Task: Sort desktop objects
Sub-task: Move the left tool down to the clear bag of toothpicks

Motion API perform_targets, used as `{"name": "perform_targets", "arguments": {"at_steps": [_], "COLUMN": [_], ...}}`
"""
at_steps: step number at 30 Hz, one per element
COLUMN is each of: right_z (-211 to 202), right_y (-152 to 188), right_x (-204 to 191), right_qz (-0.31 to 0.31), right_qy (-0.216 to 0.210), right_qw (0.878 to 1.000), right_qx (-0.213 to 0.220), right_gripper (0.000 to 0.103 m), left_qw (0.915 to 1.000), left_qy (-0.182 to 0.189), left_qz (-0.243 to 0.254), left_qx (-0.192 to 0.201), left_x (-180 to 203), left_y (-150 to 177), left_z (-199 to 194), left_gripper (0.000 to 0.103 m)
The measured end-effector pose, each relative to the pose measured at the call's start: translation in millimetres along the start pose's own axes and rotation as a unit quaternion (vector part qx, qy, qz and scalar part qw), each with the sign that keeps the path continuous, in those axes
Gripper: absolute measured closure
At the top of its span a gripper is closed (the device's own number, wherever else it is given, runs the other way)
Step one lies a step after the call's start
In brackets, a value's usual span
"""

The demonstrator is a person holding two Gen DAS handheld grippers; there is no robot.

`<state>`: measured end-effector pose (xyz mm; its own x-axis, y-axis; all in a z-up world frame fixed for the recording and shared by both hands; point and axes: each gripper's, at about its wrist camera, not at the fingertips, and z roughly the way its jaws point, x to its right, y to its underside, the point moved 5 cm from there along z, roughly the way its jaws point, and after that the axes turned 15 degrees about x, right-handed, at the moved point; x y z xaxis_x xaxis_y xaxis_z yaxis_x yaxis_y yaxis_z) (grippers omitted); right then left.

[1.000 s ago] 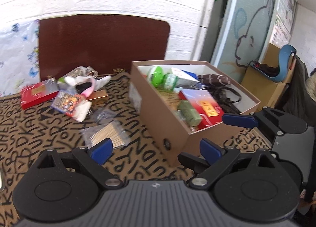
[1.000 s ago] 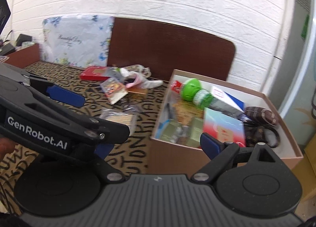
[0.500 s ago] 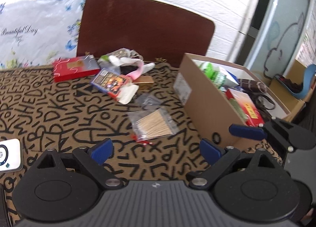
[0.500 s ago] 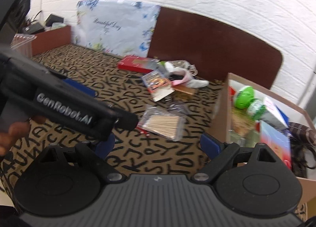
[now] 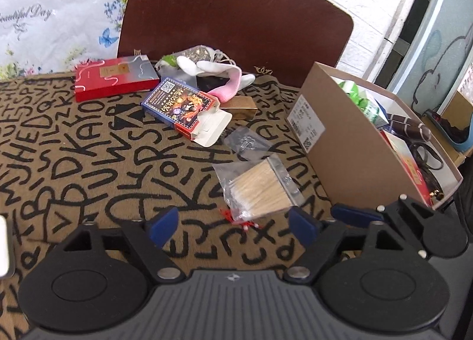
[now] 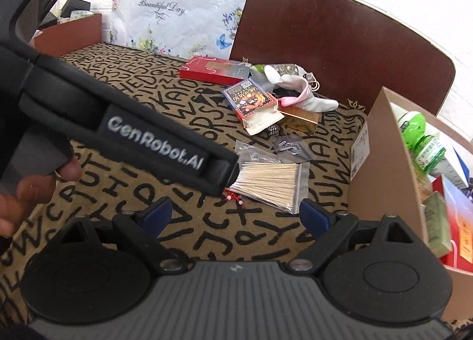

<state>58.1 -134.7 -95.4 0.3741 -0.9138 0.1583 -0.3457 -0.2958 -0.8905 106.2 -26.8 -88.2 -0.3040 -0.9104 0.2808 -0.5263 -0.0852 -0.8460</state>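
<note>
- Left tool (image 5: 233,221) and right tool (image 6: 236,215): both spread apart, empty, aimed at the bag of cotton swabs (image 5: 260,189) for pickup.
- Bag flat on worktop (image 5: 88,147), beside the part-filled cardboard box (image 5: 340,144).
- Card box (image 5: 180,104) and red box (image 5: 113,76) waiting behind.

Black tool (image 5: 233,223) bodies, blue fingertip pads (image 6: 313,217), white "GenRobot.AI" lettering.

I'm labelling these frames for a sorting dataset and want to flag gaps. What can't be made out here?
- Left wrist view: white object, cut off by the frame's left edge.
- Left wrist view: cardboard box contents, mostly hidden behind its wall.
- Right wrist view: toothpick bag, its left end covered by the left gripper's body.
</note>
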Motion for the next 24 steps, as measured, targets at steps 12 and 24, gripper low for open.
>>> {"name": "perform_targets", "arguments": {"at_steps": [12,24], "right_z": [40,51], "right_y": [14,24], "right_x": [16,25], "right_qz": [0.037,0.087], "right_qy": [0.011,-0.008], "right_qw": [0.999,0.995], "right_qx": [-0.027,-0.051], "right_gripper": [0.015,0.023], "left_qw": [0.9995,0.9982], "left_qy": [0.012,0.032], "left_qz": [-0.010,0.006], "left_qx": [-0.028,-0.050], "left_x": [-8,-1], "left_y": [-10,-14], "left_z": [57,96], "left_gripper": [0.044,0.051]}}
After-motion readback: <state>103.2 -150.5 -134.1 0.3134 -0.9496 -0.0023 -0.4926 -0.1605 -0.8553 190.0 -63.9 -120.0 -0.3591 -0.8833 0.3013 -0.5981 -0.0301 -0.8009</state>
